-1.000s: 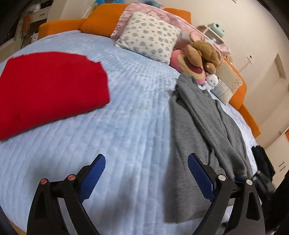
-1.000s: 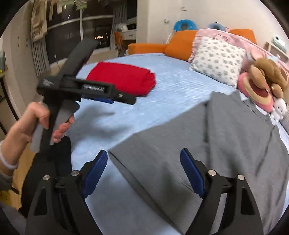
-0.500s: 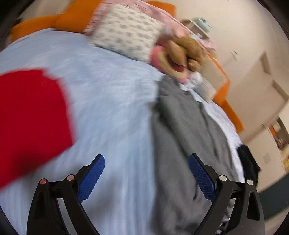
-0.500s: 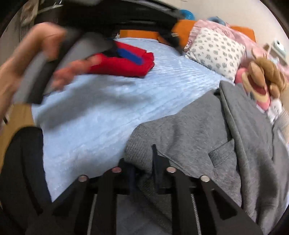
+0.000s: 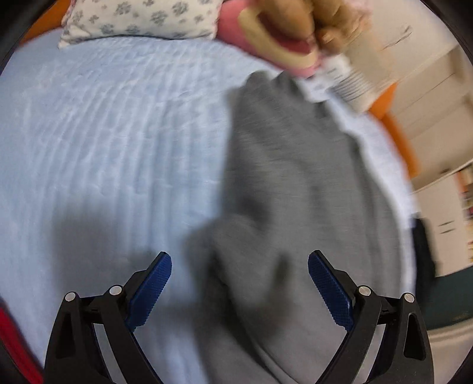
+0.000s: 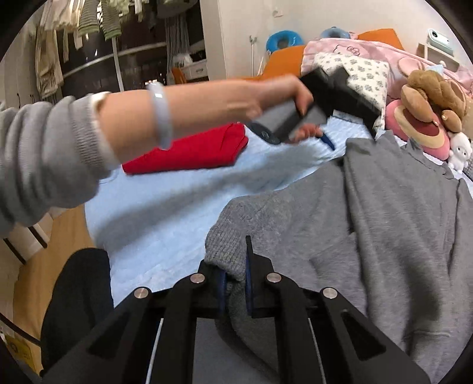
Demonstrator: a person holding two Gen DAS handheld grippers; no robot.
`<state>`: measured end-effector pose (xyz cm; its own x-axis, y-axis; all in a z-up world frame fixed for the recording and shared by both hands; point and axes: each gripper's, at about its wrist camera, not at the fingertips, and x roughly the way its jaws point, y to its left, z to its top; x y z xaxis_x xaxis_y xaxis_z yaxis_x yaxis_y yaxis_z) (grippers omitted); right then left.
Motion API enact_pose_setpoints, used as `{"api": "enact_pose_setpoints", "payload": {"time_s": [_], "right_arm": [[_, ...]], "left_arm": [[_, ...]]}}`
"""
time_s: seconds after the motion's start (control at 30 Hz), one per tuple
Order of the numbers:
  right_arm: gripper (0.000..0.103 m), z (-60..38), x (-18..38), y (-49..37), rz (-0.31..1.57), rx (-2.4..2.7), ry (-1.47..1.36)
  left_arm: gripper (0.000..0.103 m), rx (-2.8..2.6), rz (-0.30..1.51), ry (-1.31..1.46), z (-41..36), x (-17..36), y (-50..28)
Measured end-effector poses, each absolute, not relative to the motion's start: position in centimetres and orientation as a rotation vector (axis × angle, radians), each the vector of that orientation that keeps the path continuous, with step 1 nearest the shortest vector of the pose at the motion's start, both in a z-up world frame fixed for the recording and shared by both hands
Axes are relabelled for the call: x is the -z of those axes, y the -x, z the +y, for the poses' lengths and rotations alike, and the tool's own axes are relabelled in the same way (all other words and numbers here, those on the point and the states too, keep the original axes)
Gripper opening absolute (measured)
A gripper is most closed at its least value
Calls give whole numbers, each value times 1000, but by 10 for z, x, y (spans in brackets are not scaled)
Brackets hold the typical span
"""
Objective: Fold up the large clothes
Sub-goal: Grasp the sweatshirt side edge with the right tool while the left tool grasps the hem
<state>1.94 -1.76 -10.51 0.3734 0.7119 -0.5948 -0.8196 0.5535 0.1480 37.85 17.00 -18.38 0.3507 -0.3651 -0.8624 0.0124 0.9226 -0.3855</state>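
A large grey knit garment point(image 6: 384, 212) lies spread on the light blue bed cover point(image 6: 165, 212). My right gripper point(image 6: 235, 280) is shut on its near hem, which bunches up between the blue pads. In the left wrist view the garment point(image 5: 295, 177) fills the middle and right, blurred by motion. My left gripper point(image 5: 239, 283) is open and empty, hovering over the garment's near left part. In the right wrist view the left gripper point(image 6: 325, 97) is held by a hand above the garment's far left edge.
A folded red garment point(image 6: 192, 150) lies on the bed's left side. A patterned pillow point(image 5: 142, 20), pink cushion and plush toys point(image 6: 428, 97) line the bed's head. Orange bed frame, cupboards at right, hanging clothes and floor at left.
My right gripper closed on the grey hem and lifted it slightly. My left gripper swung right and forward, from near the red garment to over the grey garment, staying open.
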Motion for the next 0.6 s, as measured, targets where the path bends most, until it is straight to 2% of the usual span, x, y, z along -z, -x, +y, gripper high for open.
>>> {"api": "enact_pose_setpoints", "payload": {"time_s": [0.03,0.07,0.2,0.23,0.33,0.43,0.6], "right_arm": [[10,-20,105,-22,666,-992,173],[10,-22,104,-22,665,-993,163],[10,-32,107,-25,678,-1012,103],[10,-35,107,-24,679,-1018,92],[9,-44,105,-25,677,-1023,65],[9,-58,101,-28,671,-1021,15],[9,-94,84,-32,625,-998,-73]], "left_arm": [[88,252,1194,340,169,185,-382],[68,249,1187,356,166,186,-385],[46,251,1163,345,153,178,-390],[38,238,1179,308,146,176,-391],[25,180,1215,291,140,172,-398],[21,118,1239,311,142,167,-402],[20,30,1195,295,127,123,-402]]}}
